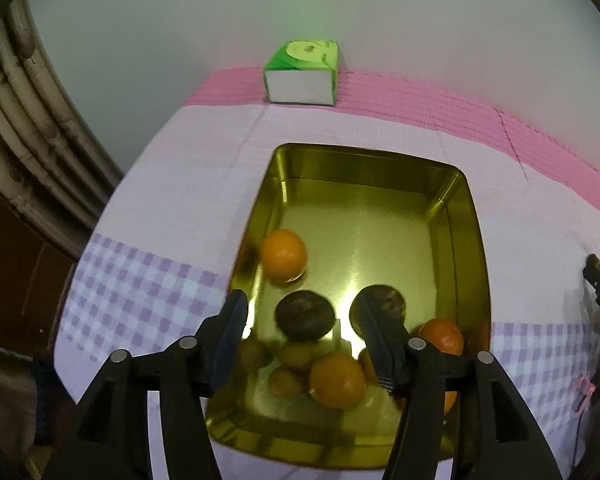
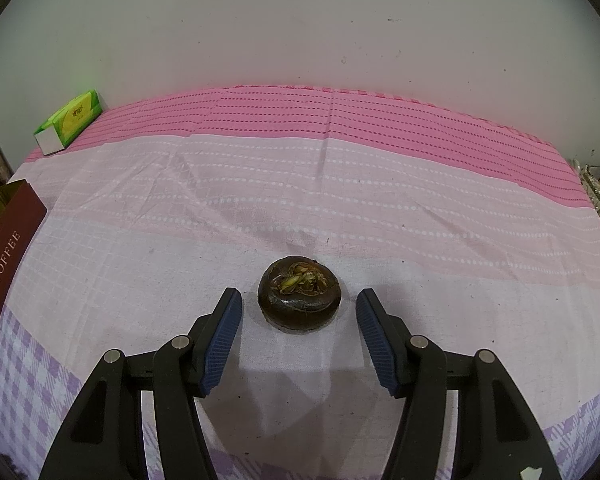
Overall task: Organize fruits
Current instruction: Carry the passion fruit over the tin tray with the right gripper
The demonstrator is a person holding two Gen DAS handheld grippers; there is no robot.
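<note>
— Two tongs, two views. What does the left one show?

— Left tongs (image 1: 302, 312) hang over a gold tin (image 1: 466, 240) on the cloth-covered surface (image 1: 172, 200), jaws apart, nothing pressed between the pads. Fruit lies inside the tin: an orange (image 1: 283, 255) near the left wall, two dark round fruits (image 1: 305, 315) side by side in the middle, more oranges (image 1: 337, 379) and small brownish-green fruits (image 1: 296, 356) piled at the near end.

— And the right?

— Right tongs (image 2: 299, 312) stand apart around a single dark fruit (image 2: 299, 294) sitting on the cloth, dried stem end up. Both pads are clear of it, a gap on each side.

— Anything else?

— A green tissue box (image 1: 302, 72) at the far edge by the wall, and the tin's maroon side marked TOFFEE (image 2: 8, 272) at the left border of the right view.
</note>
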